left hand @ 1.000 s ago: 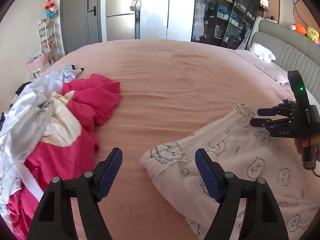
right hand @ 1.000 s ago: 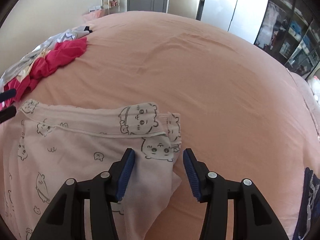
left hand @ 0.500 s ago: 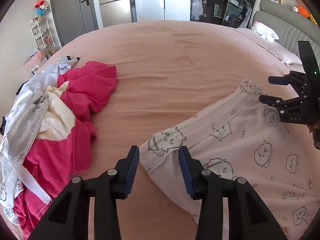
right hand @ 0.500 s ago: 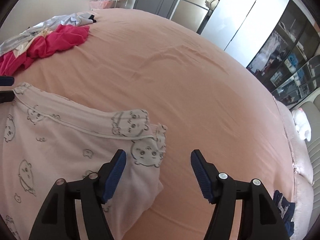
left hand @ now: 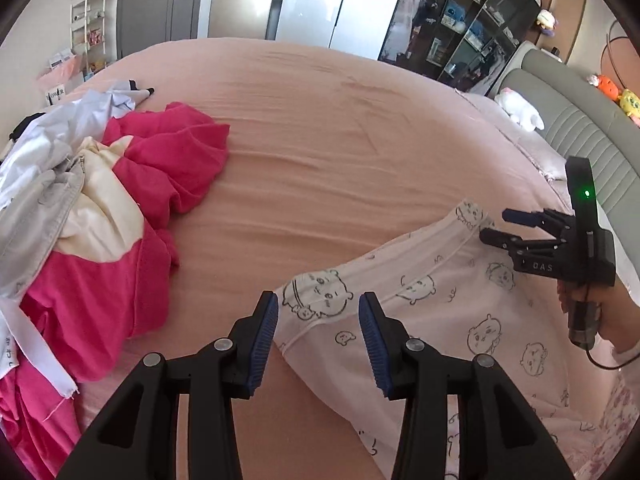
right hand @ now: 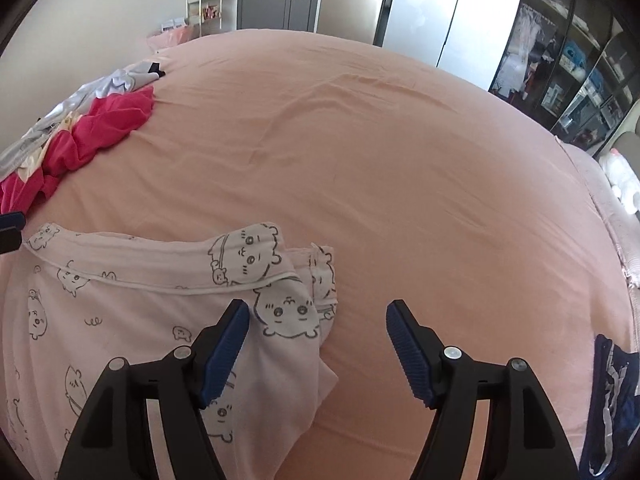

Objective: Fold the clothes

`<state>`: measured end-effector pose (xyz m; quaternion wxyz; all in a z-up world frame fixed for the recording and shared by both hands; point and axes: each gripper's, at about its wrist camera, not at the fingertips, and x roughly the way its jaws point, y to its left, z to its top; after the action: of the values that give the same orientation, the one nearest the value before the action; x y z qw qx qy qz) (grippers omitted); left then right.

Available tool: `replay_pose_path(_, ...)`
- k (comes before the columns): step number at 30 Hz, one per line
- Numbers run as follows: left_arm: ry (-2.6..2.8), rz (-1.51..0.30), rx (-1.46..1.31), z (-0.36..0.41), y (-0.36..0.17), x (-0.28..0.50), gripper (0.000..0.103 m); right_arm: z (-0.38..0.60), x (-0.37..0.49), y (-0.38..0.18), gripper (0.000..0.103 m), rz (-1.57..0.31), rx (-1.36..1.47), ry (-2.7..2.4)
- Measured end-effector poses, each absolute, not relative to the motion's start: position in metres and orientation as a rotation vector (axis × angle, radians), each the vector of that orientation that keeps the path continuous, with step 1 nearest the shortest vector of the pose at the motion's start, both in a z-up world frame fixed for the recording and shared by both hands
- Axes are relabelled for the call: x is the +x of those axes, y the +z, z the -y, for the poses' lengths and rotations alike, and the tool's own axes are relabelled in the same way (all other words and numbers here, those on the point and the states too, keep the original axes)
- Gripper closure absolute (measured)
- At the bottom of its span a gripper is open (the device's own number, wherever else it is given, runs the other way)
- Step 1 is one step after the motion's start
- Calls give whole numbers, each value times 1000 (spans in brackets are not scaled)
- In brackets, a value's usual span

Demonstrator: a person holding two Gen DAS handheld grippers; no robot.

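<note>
Now our left gripper [left hand: 318, 322] stands narrowed, its jaws just closed in around one corner of the pale printed garment [left hand: 472, 320], though we cannot be sure the pads press the cloth. Our right gripper [right hand: 318, 334] has just spread wide, the opposite corner lying loose by its left pad. Spread flat on the pink bed [right hand: 360, 152], the garment shows no fold yet. Beyond it a heap of red and white clothes [left hand: 92, 216] waits unfolded.
</note>
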<state>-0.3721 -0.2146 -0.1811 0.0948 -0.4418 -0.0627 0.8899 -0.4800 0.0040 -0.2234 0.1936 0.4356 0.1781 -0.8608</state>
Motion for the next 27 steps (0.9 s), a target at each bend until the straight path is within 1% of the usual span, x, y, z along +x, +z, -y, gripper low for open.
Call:
replay_pose_path(2, 2673, 124, -1321, 215, -179, -370, 63, 2, -486, -235, 32, -543, 1239, -2400)
replay_pose_path(3, 2708, 91, -1327, 217, -176, -369, 63, -1, -488, -240, 27, -542, 1250, -2396)
replay_pose_path(4, 2740, 63, -1366, 220, -179, -370, 63, -6, -488, -238, 23, -541, 1257, -2420)
replay_pose_path(5, 2764, 39, -1408, 224, -182, -368, 63, -11, -488, -235, 23, -540, 1264, -2446)
replay_pose_path(6, 2753, 55, -1428, 227, -187, -369, 65, -17, -488, -233, 23, -539, 1270, -2472)
replay_pose_path(8, 2733, 73, -1450, 229, -195, -371, 65, -22, -484, -230, 23, -615, 1261, -2515)
replay_pose_path(9, 2743, 33, -1432, 224, -194, -371, 65, -23, -481, -230, 23, -660, 1250, -2533)
replay_pose_path(11, 2761, -30, -1371, 214, -190, -370, 65, -27, -480, -225, 23, -646, 1244, -2554)
replay_pose_path(13, 2776, -44, -1277, 207, -177, -365, 65, -32, -478, -221, 23, -627, 1238, -2575)
replay_pose_path(15, 2736, -55, -1222, 201, -172, -362, 65, -31, -470, -209, 23, -482, 1199, -2539)
replay_pose_path(16, 2717, -80, -1254, 197, -177, -364, 65, -29, -463, -204, 23, -418, 1179, -2502)
replay_pose_path(18, 2717, -217, -1427, 192, -201, -375, 64, -17, -447, -208, 23, -433, 1191, -2400)
replay_pose_path(19, 2703, -257, -1488, 191, -211, -377, 62, -10, -439, -211, 23, -443, 1197, -2349)
replay_pose_path(21, 2715, -238, -1542, 189, -198, -374, 63, -7, -428, -226, 23, -542, 1263, -2321)
replay_pose_path(23, 2709, -228, -1421, 176, -167, -356, 63, -23, -414, -224, 23, -467, 1317, -2324)
replay_pose_path(24, 2703, -224, -1361, 169, -152, -347, 61, -32, -408, -223, 23, -426, 1342, -2325)
replay_pose_path(27, 2493, -133, -1321, 136, -138, -330, 57, -53, -373, -203, 21, -349, 1334, -2309)
